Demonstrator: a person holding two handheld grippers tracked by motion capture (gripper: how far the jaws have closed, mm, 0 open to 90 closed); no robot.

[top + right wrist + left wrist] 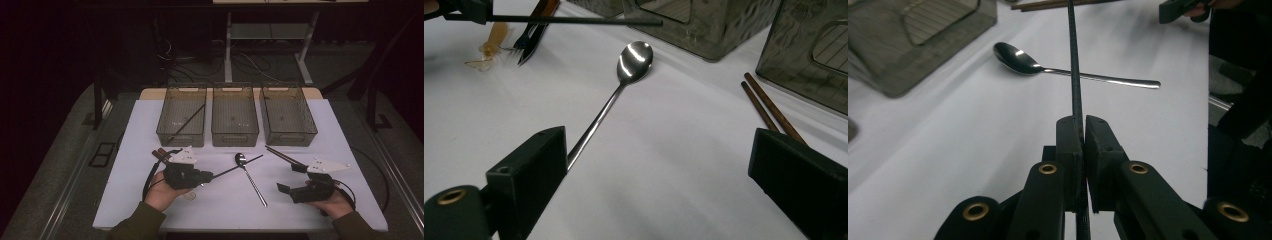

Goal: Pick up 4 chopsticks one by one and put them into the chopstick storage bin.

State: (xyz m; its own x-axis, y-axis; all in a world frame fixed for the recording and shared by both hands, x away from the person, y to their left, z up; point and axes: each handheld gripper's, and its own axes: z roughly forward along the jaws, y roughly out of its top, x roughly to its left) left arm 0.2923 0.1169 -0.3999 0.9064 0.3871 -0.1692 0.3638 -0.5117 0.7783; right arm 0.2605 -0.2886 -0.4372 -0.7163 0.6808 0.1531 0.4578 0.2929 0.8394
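One black chopstick [237, 166] lengthwise toward the spoon [250, 177]

Your white table [150, 200] carries three bins [235, 121] at twelve o'clock, a spoon [250, 177] at centre, chopsticks [280, 155] at three.

Glossy metal spoon [1020, 59], matt black chopstick [1075, 75], smoky translucent plastic bins [235, 115].
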